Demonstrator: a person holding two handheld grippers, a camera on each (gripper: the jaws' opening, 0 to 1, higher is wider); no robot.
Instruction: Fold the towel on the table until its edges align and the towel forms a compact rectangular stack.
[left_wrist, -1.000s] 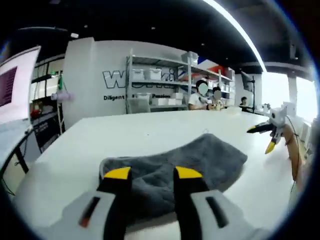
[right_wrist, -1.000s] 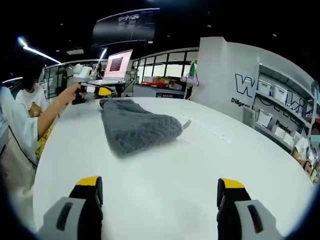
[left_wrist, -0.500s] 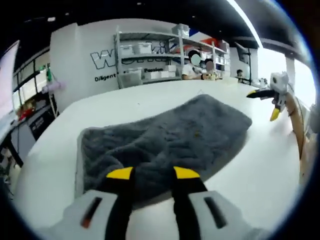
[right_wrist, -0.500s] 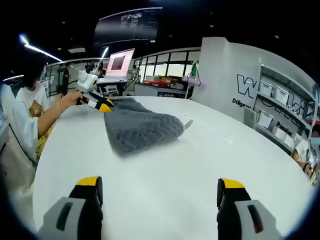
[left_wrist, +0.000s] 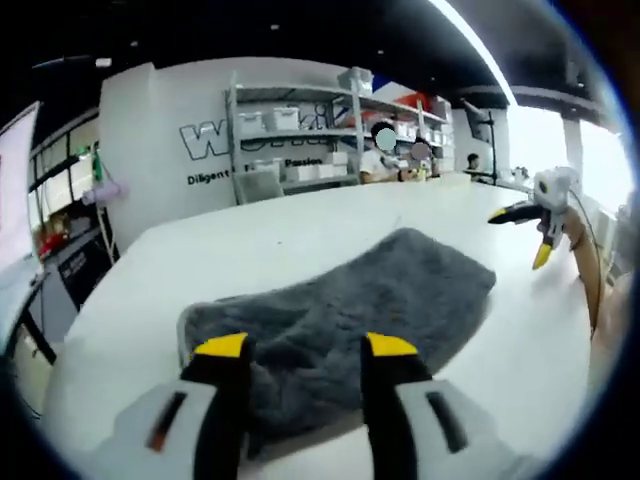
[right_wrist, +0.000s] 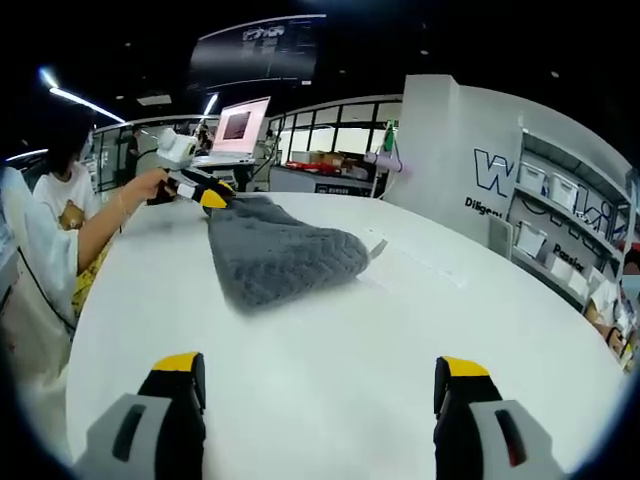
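Two grippers, one grey towel (left_wrist: 345, 315), and neither has hold of it as far as I can see. The towel lies on the white bench (right_wrist: 400, 330) in a long, rumpled strip that looks already doubled over once, though I can't make out the layers for sure. Its edges are wavy and not lined up, so it's no tidy rectangle yet.

In the left gripper view, the left gripper (left_wrist: 305, 347) is right at the towel's near end, yellow-tipped fingers (left_wrist: 222, 347) parted to a medium gap with towel showing between and beyond them. I can't tell whether the tips touch the cloth or hang just above it, but nothing is pinched. From the right gripper view you can see it at the towel's far end with a person's hand (right_wrist: 140, 187) behind it.

The right gripper (right_wrist: 322, 372) sits well back from the towel over bare bench, fingers spread wide with nothing between them. It also shows off to the side of the towel in the left gripper view.

My read: this is the approach to the next fold. The left one needs to close on the near edge, and the right should probably come in and take the matching corner so the end can be carried over evenly. Grabbing only the top layer would skew the stack.
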